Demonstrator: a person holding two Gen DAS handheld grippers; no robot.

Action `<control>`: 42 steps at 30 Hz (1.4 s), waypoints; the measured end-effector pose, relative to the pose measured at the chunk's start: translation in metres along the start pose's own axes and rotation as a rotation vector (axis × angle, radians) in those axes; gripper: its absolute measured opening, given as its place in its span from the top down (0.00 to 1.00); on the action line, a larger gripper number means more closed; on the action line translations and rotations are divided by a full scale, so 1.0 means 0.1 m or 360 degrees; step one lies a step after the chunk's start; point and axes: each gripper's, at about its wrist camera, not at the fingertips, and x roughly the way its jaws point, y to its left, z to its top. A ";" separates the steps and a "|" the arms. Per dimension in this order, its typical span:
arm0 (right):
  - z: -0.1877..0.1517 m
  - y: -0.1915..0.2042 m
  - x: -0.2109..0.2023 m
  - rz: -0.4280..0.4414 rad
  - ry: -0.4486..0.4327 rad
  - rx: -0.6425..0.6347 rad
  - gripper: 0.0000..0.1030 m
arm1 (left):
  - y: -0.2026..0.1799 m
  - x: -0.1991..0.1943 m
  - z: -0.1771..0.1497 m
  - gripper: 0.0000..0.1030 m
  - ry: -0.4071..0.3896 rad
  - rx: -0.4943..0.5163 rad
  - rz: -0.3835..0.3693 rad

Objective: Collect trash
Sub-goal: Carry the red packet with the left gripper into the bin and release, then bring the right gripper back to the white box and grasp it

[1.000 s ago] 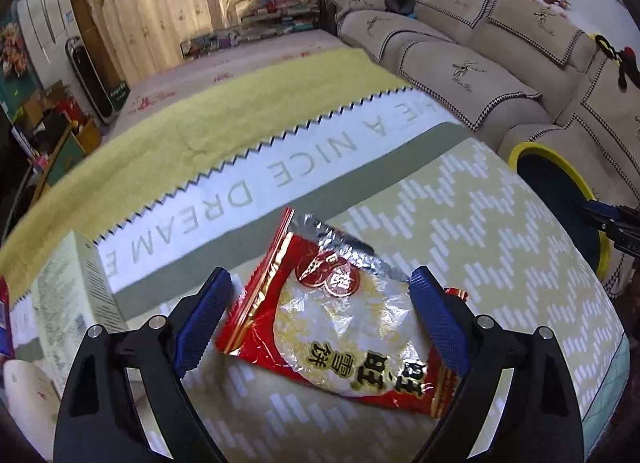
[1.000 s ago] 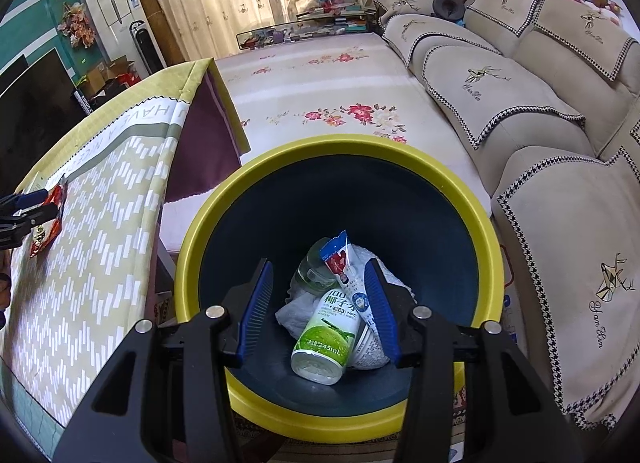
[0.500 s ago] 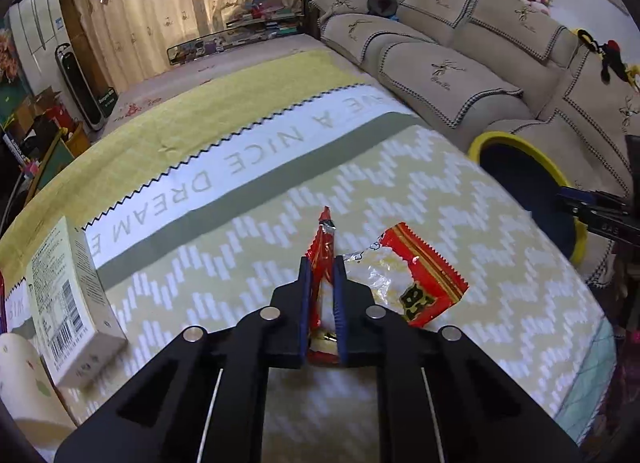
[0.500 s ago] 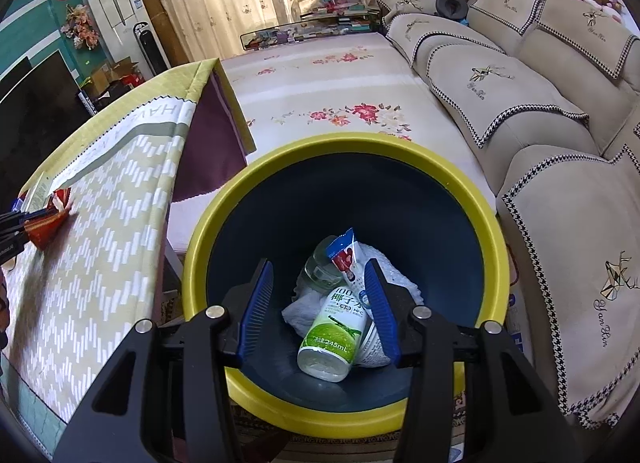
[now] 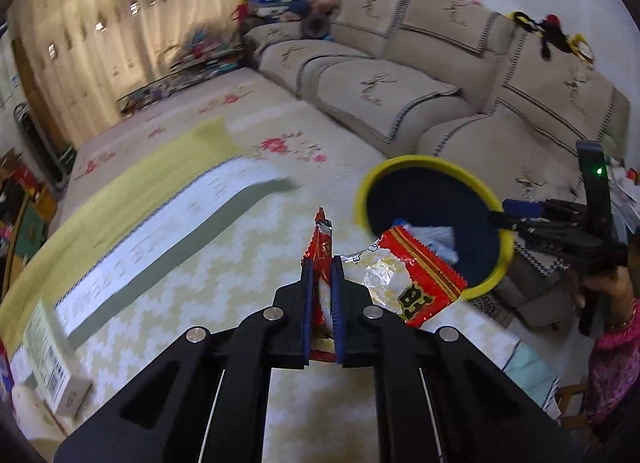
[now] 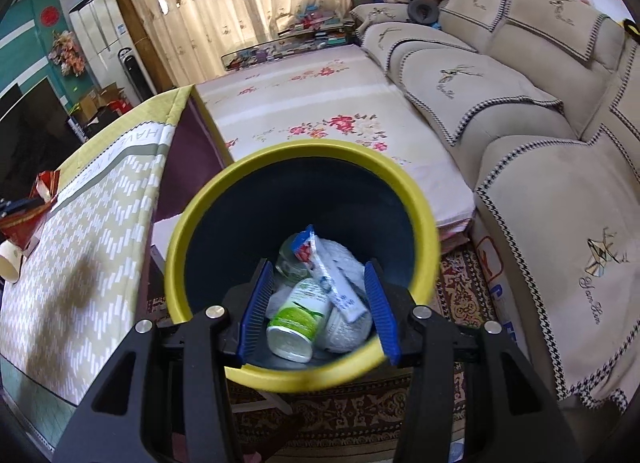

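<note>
My left gripper (image 5: pixel 322 263) is shut on a red and silver snack wrapper (image 5: pixel 416 275), lifted off the patterned tablecloth (image 5: pixel 200 271); the loose end hangs to the right, in front of the yellow-rimmed dark bin (image 5: pixel 400 161). In the right wrist view the wrapper (image 6: pixel 44 183) shows at the far left. My right gripper (image 6: pixel 319 267) hovers over the bin (image 6: pixel 304 145), open, with nothing between its pads. Below it lie a green-labelled bottle (image 6: pixel 298 317), a white tube (image 6: pixel 332 279) and crumpled paper.
A printed carton (image 5: pixel 48 359) lies at the table's left end, a paper cup (image 6: pixel 10 261) near its front edge. A beige sofa (image 6: pixel 540 203) stands right of the bin, on a patterned rug (image 6: pixel 460 283). A floral-covered low bed (image 6: pixel 320 103) lies beyond. A person's hand (image 5: pixel 604 287) holds the right gripper.
The left gripper closed on the wrapper, lifted it off the table and swung right toward the bin. The right gripper shifted slightly over the bin, still open.
</note>
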 end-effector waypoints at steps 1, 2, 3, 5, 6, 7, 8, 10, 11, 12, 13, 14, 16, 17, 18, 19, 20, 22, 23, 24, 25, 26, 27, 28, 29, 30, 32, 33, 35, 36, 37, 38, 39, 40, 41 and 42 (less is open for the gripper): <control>-0.02 -0.05 -0.04 -0.0015 -0.0011 0.0009 0.56 | -0.09 0.03 0.07 0.92 -0.0005 0.0021 -0.0016; -0.03 -0.09 -0.08 -0.0030 -0.0023 0.0020 0.56 | -0.16 0.07 0.13 0.92 -0.0006 0.0036 -0.0034; -0.04 -0.12 -0.10 -0.0039 -0.0031 0.0027 0.56 | -0.25 0.11 0.20 0.92 -0.0006 0.0053 -0.0054; -0.07 -0.22 -0.19 -0.0074 -0.0053 0.0047 0.56 | -0.45 0.24 0.33 0.91 -0.0004 0.0094 -0.0082; -0.09 -0.28 -0.25 -0.0103 -0.0067 0.0057 0.56 | -0.54 0.29 0.37 0.91 0.0001 0.0106 -0.0095; -0.11 -0.32 -0.29 -0.0122 -0.0074 0.0064 0.56 | -0.62 0.37 0.42 0.91 0.0015 0.0119 -0.0115; -0.13 -0.36 -0.32 -0.0138 -0.0080 0.0072 0.55 | -0.71 0.46 0.47 0.91 0.0028 0.0128 -0.0128; -0.17 -0.43 -0.39 -0.0164 -0.0092 0.0089 0.53 | -0.88 0.62 0.58 0.91 0.0061 0.0142 -0.0154; -0.19 -0.47 -0.42 -0.0172 -0.0099 0.0096 0.51 | -0.95 0.71 0.63 0.91 0.0077 0.0145 -0.0168; -0.22 -0.49 -0.45 -0.0179 -0.0105 0.0104 0.51 | -1.01 0.79 0.66 0.90 0.0095 0.0148 -0.0184; -0.24 -0.51 -0.47 -0.0185 -0.0108 0.0110 0.51 | -1.08 0.91 0.71 0.90 0.0119 0.0151 -0.0196; -0.25 -0.52 -0.48 -0.0189 -0.0109 0.0113 0.51 | -1.14 0.99 0.74 0.89 0.0137 0.0153 -0.0203; -0.28 -0.55 -0.51 -0.0192 -0.0110 0.0126 0.51 | -1.23 1.16 0.79 0.84 0.0168 0.0161 -0.0207; -0.29 -0.57 -0.51 -0.0193 -0.0111 0.0133 0.51 | -1.26 1.23 0.80 0.74 0.0182 0.0162 -0.0205; -0.30 -0.58 -0.51 -0.0193 -0.0109 0.0139 0.51 | -1.29 1.30 0.82 0.68 0.0191 0.0157 -0.0202; -0.31 -0.59 -0.51 -0.0192 -0.0108 0.0143 0.51 | -1.30 1.37 0.84 0.57 0.0193 0.0140 -0.0192; -0.32 -0.60 -0.51 -0.0190 -0.0105 0.0147 0.51 | -1.31 1.39 0.85 0.54 0.0188 0.0130 -0.0186; -0.33 -0.60 -0.49 -0.0189 -0.0099 0.0151 0.51 | -1.28 1.42 0.86 0.49 0.0180 0.0105 -0.0181; -0.33 -0.60 -0.49 -0.0189 -0.0097 0.0151 0.51 | -1.26 1.41 0.87 0.40 0.0171 0.0085 -0.0185; -0.33 -0.61 -0.49 -0.0188 -0.0095 0.0151 0.51 | -1.23 1.40 0.86 0.38 0.0162 0.0071 -0.0185; -0.34 -0.60 -0.48 -0.0184 -0.0094 0.0151 0.51 | -1.18 1.34 0.85 0.36 0.0141 0.0055 -0.0183; -0.34 -0.60 -0.49 -0.0182 -0.0094 0.0151 0.51 | -1.12 1.25 0.82 0.36 0.0121 0.0051 -0.0176; -0.34 -0.59 -0.49 -0.0179 -0.0094 0.0150 0.51 | -1.09 1.18 0.80 0.35 0.0101 0.0051 -0.0163; -0.34 -0.57 -0.49 -0.0172 -0.0096 0.0148 0.51 | -1.05 1.07 0.77 0.33 0.0068 0.0045 -0.0140; -0.34 -0.55 -0.50 -0.0166 -0.0099 0.0146 0.51 | -1.02 0.97 0.75 0.29 0.0038 0.0033 -0.0126; -0.34 -0.52 -0.50 -0.0156 -0.0101 0.0141 0.51 | -0.98 0.85 0.73 0.28 0.0002 0.0013 -0.0115; -0.33 -0.47 -0.51 -0.0140 -0.0105 0.0129 0.51 | -0.89 0.61 0.65 0.24 -0.0055 -0.0021 -0.0100; -0.33 -0.42 -0.52 -0.0128 -0.0108 0.0116 0.51 | -0.86 0.48 0.61 0.23 -0.0080 -0.0039 -0.0095; -0.32 -0.34 -0.53 -0.0113 -0.0111 0.0092 0.51 | -0.73 0.16 0.47 0.19 -0.0140 -0.0097 -0.0072; -0.30 -0.28 -0.54 -0.0101 -0.0115 0.0074 0.51 | -0.68 0.05 0.41 0.19 -0.0161 -0.0117 -0.0065; -0.29 -0.23 -0.54 -0.0093 -0.0119 0.0061 0.51 | -0.62 -0.11 0.33 0.16 -0.0193 -0.0144 -0.0052; -0.28 -0.17 -0.55 -0.0083 -0.0123 0.0047 0.51 | -0.58 -0.26 0.27 0.13 -0.0222 -0.0168 -0.0032; -0.27 -0.12 -0.55 -0.0073 -0.0126 0.0033 0.50 | -0.52 -0.39 0.19 0.12 -0.0251 -0.0190 -0.0009; -0.26 -0.06 -0.56 -0.0063 -0.0130 0.0018 0.50 | -0.45 -0.55 0.08 0.12 -0.0283 -0.0215 0.0023; -0.25 -0.01 -0.56 -0.0055 -0.0131 0.0006 0.50 | -0.39 -0.67 0.00 0.11 -0.0301 -0.0231 0.0048; -0.24 0.05 -0.56 -0.0043 -0.0132 -0.0012 0.50 | -0.33 -0.78 -0.08 0.11 -0.0317 -0.0248 0.0078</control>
